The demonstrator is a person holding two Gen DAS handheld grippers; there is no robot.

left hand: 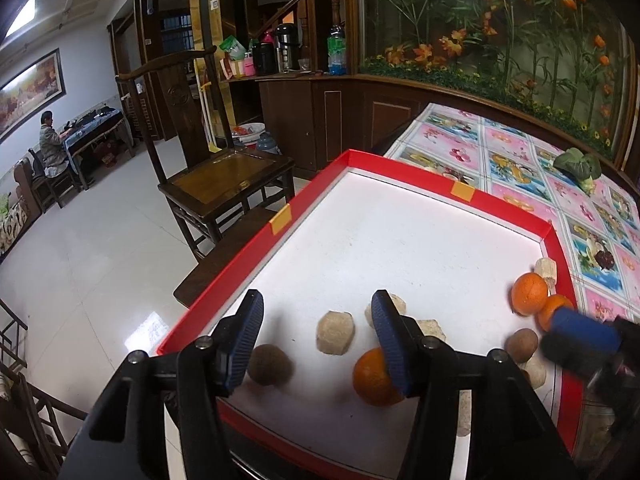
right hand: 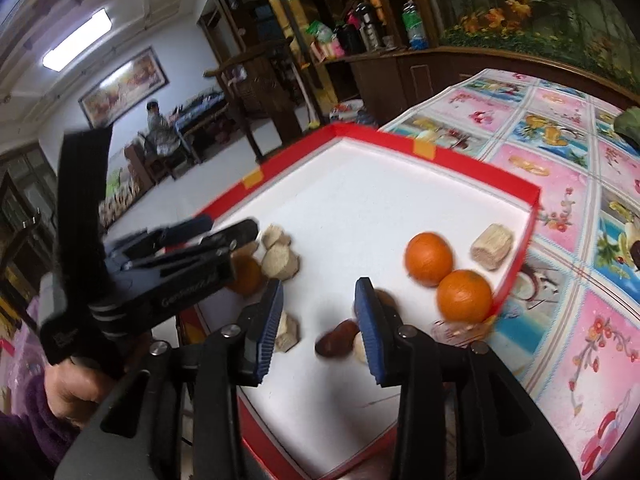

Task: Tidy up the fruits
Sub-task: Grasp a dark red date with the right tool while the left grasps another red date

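A shallow red-rimmed tray (left hand: pixel 280 216) with a white floor sat on a table covered by a fruit-and-flower patterned cloth (left hand: pixel 516 160), and it held all the fruit in view. Three oranges lay in it. Two of them (right hand: pixel 429 258) (right hand: pixel 464 296) rested touching each other near the tray's right wall, bright and round with a dimpled skin; in the left wrist view the same pair (left hand: pixel 529 294) showed at the right edge. The third orange (left hand: pixel 374 378) lay nearer the front, partly hidden behind the right finger of the left gripper (left hand: pixel 318 344).

Pale, rough-cut beige chunks were scattered over the white floor: one (left hand: pixel 333 332) stood alone mid-tray, others clustered beside it, and a short ridged cylinder (right hand: pixel 492 246) lay just beside the two oranges by the right wall. A dull brown round fruit (left hand: pixel 269 364) lay beside the left gripper's left finger, and another brown one (left hand: pixel 521 345) sat near the oranges. A darker reddish-brown piece (right hand: pixel 336 342) lay between the fingers of the right gripper (right hand: pixel 320 324).

Both grippers hung over the tray's front part with their blue-padded fingers spread wide and nothing held between them. A leafy green vegetable (left hand: pixel 578 166) lay on the cloth well apart from the tray. A wooden chair (left hand: pixel 212 184) stood on the tiled floor beyond it.
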